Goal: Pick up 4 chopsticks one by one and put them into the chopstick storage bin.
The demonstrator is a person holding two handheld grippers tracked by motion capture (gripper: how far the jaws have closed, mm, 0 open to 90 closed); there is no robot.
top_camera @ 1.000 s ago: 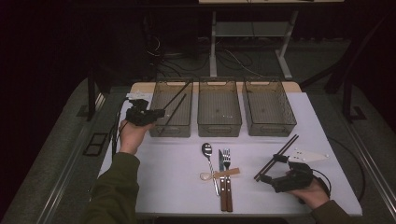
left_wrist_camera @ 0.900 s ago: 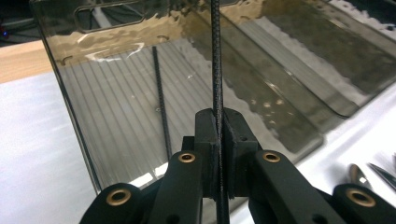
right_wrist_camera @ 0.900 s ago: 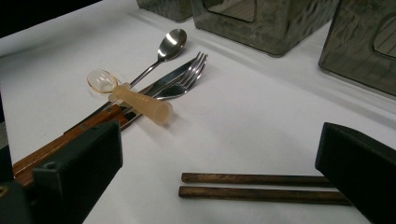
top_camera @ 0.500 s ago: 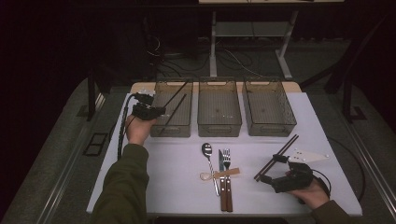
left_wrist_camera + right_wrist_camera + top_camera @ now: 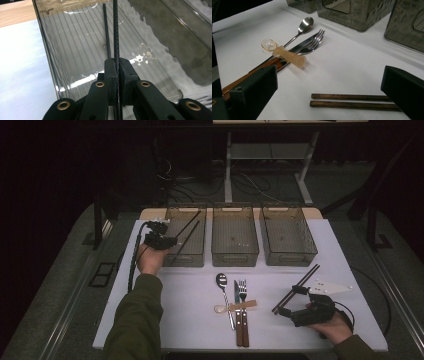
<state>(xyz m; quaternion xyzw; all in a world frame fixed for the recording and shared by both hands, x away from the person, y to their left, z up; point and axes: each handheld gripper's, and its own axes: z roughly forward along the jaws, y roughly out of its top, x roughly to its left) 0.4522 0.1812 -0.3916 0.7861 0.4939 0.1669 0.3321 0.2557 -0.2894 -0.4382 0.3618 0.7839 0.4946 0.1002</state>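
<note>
While the right gripper (image 5: pixel 286 306) has stayed put at the near right of the table (image 5: pixel 350 245), the left gripper (image 5: pixel 167 240) has moved from the table's left edge toward the left bin (image 5: pixel 172 257) and now sits at that bin's left wall. Its jaws are clamped on one black chopstick (image 5: pixel 116 30), which reaches out over the bin's ribbed floor; a second black chopstick (image 5: pixel 106 32) lies just beside it in the left gripper view, and whether that one rests on the bin or is also pinched I cannot tell. From the high view both dark sticks slant across the left bin toward its far right corner.

Jaws on the right gripper stand wide apart with nothing between the pads; a brown pair of chopsticks (image 5: pixel 352 100) lies on the table just ahead of them.

Two more bins stand right of the first, the middle bin (image 5: pixel 235 255) and the right bin (image 5: pixel 288 256), side by side along the far edge. Near the table's middle lie a metal spoon (image 5: pixel 221 281), a fork (image 5: pixel 243 287) and a knife (image 5: pixel 236 292), close together, with a pale plastic spoon (image 5: pixel 287 55) laid across their handles. Nothing stands between the left gripper and its bin.
</note>
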